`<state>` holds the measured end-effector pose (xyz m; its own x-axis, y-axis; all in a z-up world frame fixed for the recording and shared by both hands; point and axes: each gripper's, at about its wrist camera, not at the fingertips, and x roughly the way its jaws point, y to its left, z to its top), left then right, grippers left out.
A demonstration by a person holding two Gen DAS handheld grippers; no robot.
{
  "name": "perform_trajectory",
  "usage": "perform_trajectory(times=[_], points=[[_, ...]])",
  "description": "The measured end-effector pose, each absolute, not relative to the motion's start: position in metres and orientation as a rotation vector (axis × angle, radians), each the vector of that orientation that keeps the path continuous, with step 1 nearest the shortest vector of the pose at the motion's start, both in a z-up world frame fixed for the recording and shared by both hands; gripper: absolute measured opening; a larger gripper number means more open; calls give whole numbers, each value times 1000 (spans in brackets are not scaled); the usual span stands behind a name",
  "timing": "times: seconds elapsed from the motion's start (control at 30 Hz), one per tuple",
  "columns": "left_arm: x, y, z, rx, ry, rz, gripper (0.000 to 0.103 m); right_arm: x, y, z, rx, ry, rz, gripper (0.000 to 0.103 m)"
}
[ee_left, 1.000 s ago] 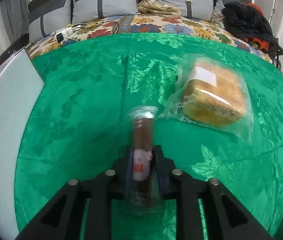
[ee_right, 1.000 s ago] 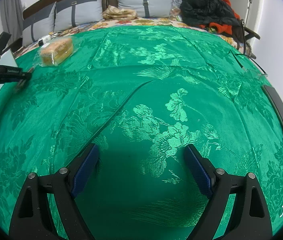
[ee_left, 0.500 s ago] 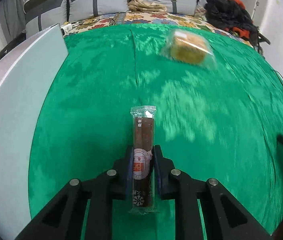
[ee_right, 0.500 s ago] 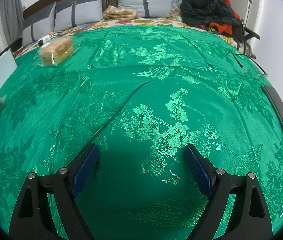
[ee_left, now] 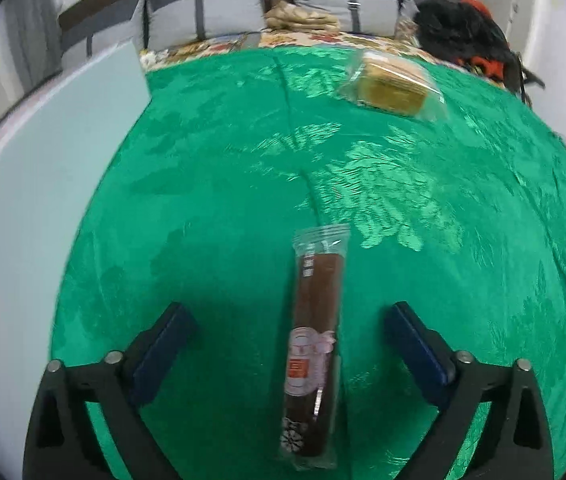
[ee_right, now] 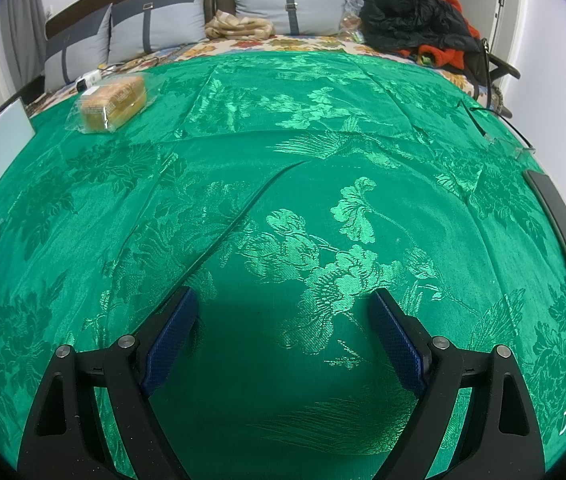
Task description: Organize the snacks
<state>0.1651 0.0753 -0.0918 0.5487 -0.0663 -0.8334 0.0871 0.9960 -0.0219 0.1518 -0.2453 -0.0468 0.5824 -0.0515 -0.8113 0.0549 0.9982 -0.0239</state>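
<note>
Jaws of left gripper (ee_left: 289,330) opening, no longer clamping snack stick (ee_left: 315,344); right gripper (ee_right: 283,322) jaws remain apart.

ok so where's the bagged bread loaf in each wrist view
Left wrist view: the bagged bread loaf lies upper right on the green cloth, far beyond the wrapped brown snack stick.
Right wrist view: the same loaf lies upper left on the cloth, near the far edge.
Shared landmark: the black and orange clothing pile behind the cloth, at the right in both views.
</note>
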Motion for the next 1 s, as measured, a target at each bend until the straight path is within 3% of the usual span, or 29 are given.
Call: perform_trajectory(times=[0.87, 1.0], points=[[163, 78, -94, 21, 955, -93, 103, 152, -245, -47, 7, 948, -59, 91], [163, 78, -94, 20, 955, -94, 103, 169, -234, -42, -101, 978, 121, 89]])
